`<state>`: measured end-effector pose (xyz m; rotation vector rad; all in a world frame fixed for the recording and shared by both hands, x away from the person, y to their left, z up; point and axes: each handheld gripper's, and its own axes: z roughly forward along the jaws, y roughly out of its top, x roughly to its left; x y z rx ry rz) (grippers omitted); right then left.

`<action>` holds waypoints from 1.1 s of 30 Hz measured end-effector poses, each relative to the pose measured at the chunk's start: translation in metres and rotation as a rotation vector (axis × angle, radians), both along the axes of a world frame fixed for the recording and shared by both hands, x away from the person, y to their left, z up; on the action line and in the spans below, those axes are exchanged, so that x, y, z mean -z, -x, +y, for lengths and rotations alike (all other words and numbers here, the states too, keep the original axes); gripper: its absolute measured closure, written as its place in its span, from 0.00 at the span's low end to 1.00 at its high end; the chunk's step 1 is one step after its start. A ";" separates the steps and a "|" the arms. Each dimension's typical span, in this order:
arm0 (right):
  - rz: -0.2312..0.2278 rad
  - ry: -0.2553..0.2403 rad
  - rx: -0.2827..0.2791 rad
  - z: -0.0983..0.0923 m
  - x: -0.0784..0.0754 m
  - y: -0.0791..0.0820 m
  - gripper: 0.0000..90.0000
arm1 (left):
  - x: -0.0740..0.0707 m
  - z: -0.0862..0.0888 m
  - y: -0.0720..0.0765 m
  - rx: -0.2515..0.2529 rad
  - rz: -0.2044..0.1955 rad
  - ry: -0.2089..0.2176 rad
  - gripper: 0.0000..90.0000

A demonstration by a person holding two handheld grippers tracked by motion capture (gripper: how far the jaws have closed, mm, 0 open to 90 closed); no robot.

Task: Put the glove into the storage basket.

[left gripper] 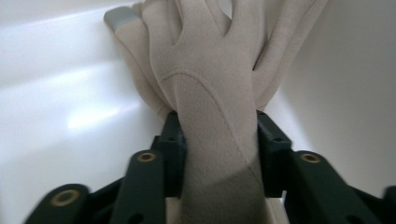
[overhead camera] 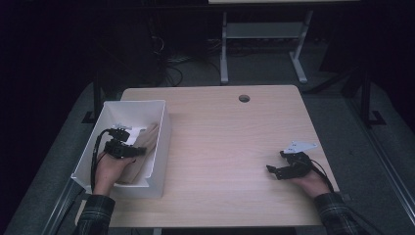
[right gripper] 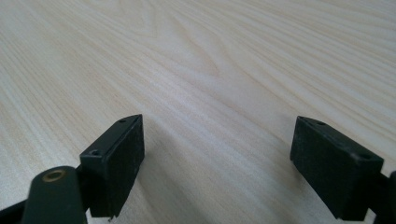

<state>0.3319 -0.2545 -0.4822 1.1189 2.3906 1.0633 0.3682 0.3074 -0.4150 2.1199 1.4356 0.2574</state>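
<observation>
Beige gloves [overhead camera: 147, 142] lie in a white bin [overhead camera: 142, 188] at the table's left edge. My left gripper [overhead camera: 133, 148] reaches down into the bin. In the left gripper view one glove [left gripper: 205, 60] runs flat and uncreased between the two black pads [left gripper: 173, 140], filling the gap of my left gripper [left gripper: 218, 135]; its fingers rest against the bin's white wall [left gripper: 56, 93]. The jaws stand open around the cuff. My right gripper [overhead camera: 275, 161] rests low on the table's right side, open, with bare wood between its jaws [right gripper: 217, 154].
The light wooden table [overhead camera: 220, 137] has a round cable hole [overhead camera: 243, 98] near its far edge. Behind it stand the grey legs of another desk [overhead camera: 224, 54] on a dark floor. The bin's tall walls surround the left hand.
</observation>
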 end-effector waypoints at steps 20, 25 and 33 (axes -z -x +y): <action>-0.002 0.001 -0.001 0.000 0.000 0.000 0.19 | -0.077 -0.021 0.006 0.067 -0.168 0.071 0.23; -0.001 0.000 -0.001 0.000 0.000 0.000 0.19 | -0.099 -0.046 0.008 0.131 -0.203 0.117 0.23; -0.002 0.001 -0.003 0.000 0.000 0.000 0.19 | -0.111 -0.099 0.013 0.269 -0.216 0.175 0.22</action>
